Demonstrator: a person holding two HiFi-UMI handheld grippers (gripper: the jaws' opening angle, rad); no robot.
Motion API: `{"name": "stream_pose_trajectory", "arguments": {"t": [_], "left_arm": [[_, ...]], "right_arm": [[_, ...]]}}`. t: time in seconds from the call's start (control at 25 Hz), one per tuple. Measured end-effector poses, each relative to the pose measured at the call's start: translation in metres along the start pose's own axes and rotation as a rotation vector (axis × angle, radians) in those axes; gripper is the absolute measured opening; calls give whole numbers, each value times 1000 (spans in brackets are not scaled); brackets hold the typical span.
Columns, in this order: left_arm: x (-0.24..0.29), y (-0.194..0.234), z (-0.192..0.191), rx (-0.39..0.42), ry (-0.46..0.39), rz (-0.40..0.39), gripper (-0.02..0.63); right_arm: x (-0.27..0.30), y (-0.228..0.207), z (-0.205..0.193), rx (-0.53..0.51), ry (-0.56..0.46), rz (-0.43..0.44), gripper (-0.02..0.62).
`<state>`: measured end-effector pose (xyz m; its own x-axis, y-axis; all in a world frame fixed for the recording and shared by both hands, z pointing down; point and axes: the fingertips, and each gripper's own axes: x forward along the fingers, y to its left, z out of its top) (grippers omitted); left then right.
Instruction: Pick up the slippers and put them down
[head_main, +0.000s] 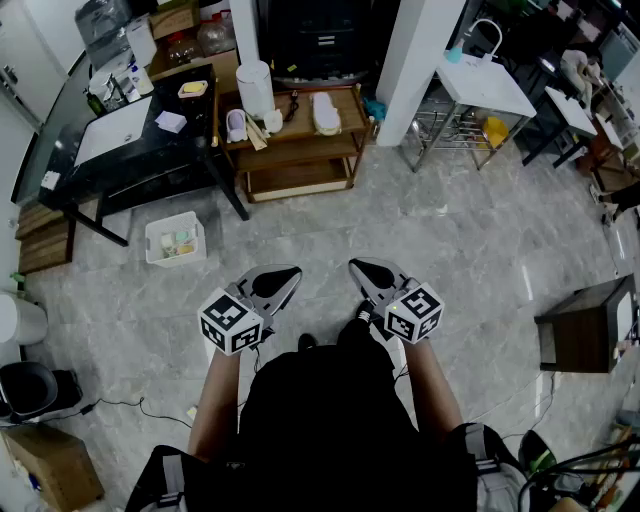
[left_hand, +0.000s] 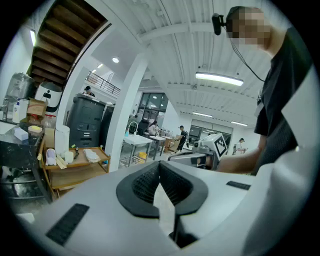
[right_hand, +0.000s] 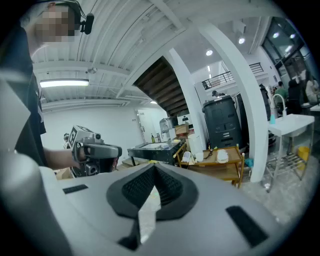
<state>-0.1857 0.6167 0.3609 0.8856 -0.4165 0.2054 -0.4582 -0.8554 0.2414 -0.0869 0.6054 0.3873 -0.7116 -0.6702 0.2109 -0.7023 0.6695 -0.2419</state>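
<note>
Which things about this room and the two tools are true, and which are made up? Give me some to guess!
1. The left tool and the right tool are both shut. True.
2. A white slipper lies on top of the wooden shelf. True.
3. The left tool is holding a slipper. False: nothing is between its jaws, and the white slipper is across the floor on the shelf.
4. The white bin sits on top of the black table. False: it stands on the floor near that table.
</note>
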Motion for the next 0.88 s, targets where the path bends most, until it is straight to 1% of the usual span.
{"name": "stream_pose_trajectory", "arguments": {"t": [0.36,0.6,0.76,0.88], "left_arm": [[21,0,1,-5,17,18,11],[40,8,6,-17,34,40,11],[61,16,13,-16,35,66,11],[77,20,17,-25,26,89,11]], "right_arm": [[-10,-24,-4,37,10,10,6],[-5,-41,1,25,26,47,6],[-2,-56,9,51,18,112,6],[4,-79,9,23,58,116,6]]}}
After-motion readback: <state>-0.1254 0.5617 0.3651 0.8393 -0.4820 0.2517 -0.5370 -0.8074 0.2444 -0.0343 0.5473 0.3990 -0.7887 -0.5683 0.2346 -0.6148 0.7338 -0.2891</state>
